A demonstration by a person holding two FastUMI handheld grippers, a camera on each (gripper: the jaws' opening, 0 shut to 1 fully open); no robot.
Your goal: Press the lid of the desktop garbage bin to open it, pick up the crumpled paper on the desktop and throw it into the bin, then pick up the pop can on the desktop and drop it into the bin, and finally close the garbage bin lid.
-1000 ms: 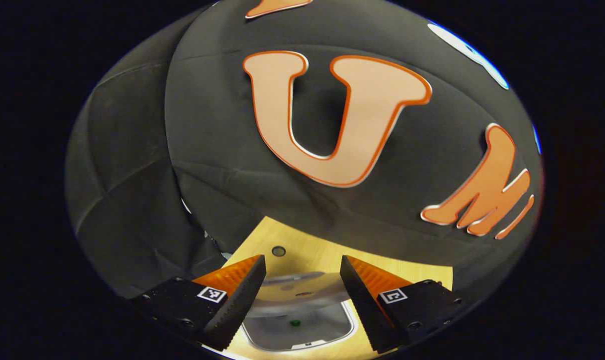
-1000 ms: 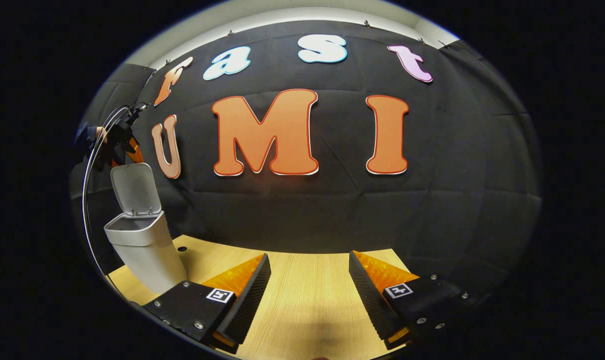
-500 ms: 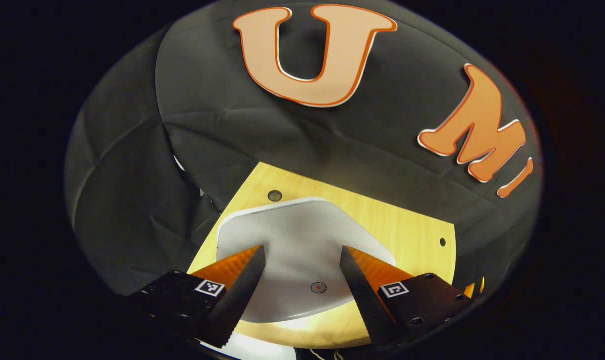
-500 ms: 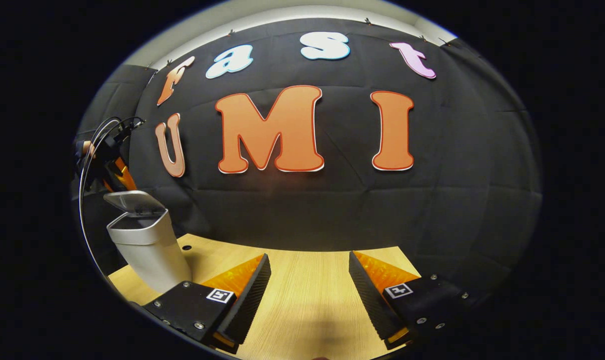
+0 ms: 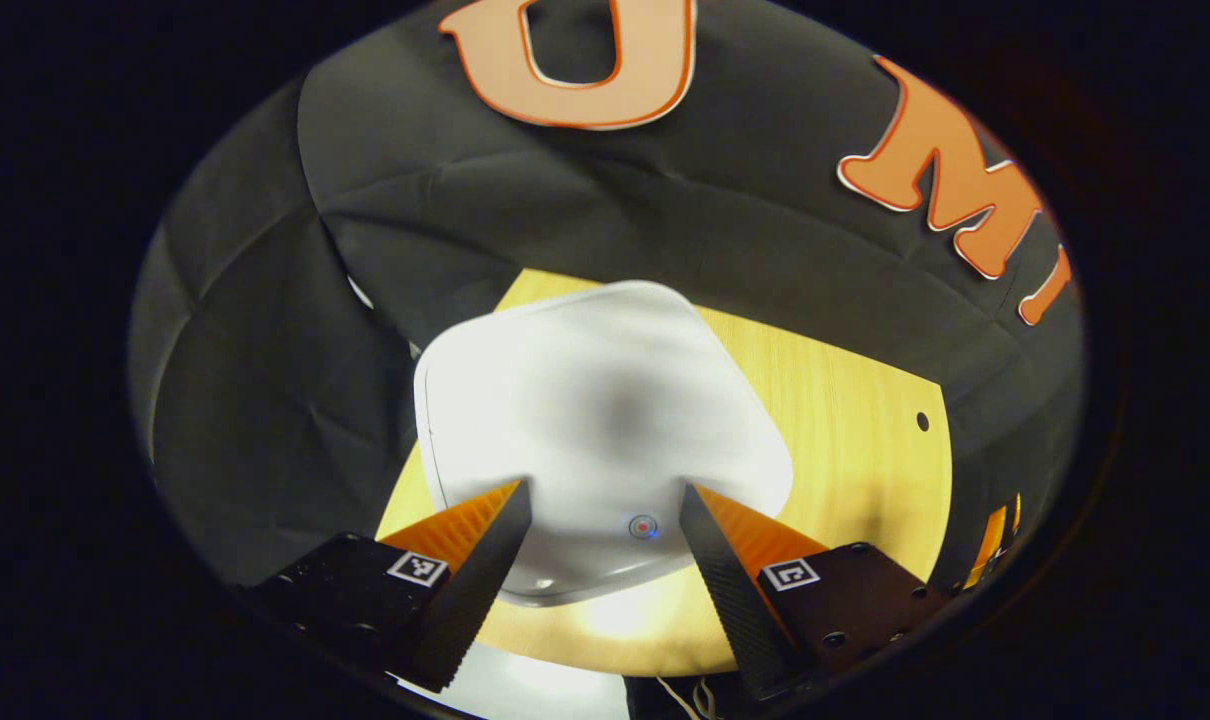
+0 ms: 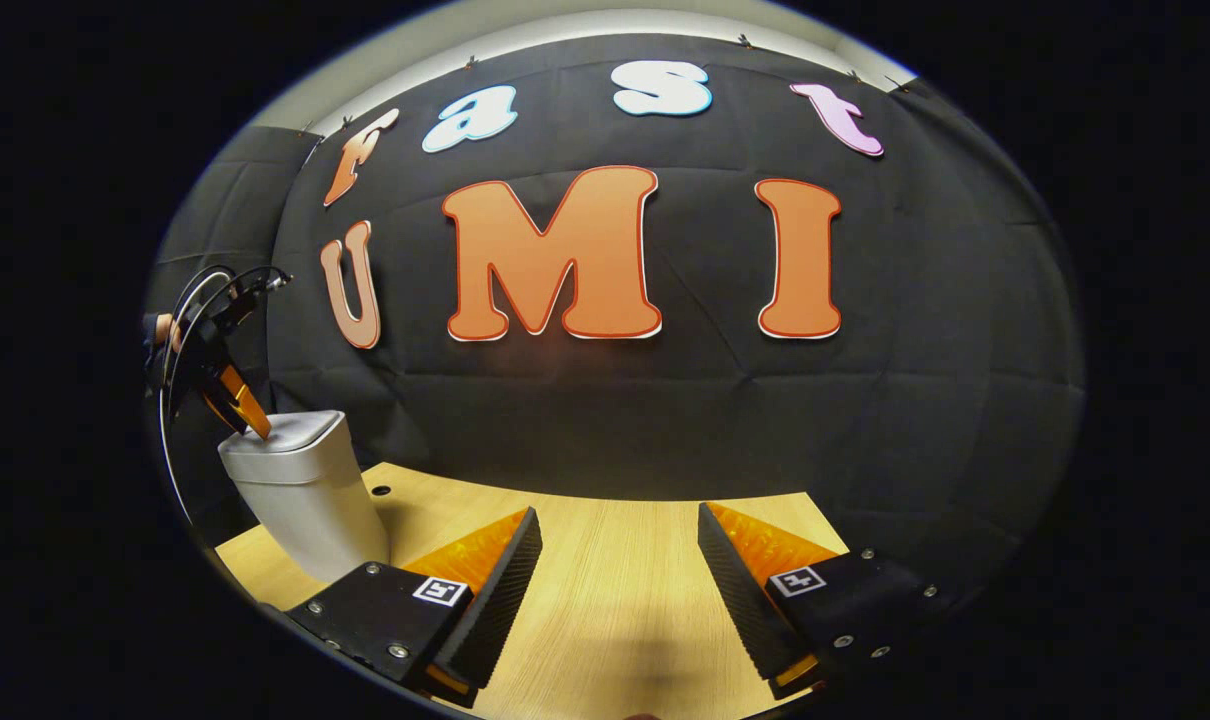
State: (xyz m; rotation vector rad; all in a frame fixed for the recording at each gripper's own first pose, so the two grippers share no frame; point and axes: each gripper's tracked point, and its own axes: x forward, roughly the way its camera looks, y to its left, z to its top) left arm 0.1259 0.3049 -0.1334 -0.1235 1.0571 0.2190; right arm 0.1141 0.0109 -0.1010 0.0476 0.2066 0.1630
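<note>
Left claw (image 5: pixel 605 520) fingers wide apart, empty, poised over the bin (image 6: pixel 305 490) lid (image 5: pixel 595 430), which is down; contact uncertain. Bin at worktop (image 6: pixel 615 590) 9 o'clock. Right claw (image 6: pixel 620 570) apart, empty, above bare wood.

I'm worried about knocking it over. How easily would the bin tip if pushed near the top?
The bin is tall and narrows toward its base, so it would probably tip fairly easily. It looks like light plastic. The left gripper at its lid should press straight down.
</note>
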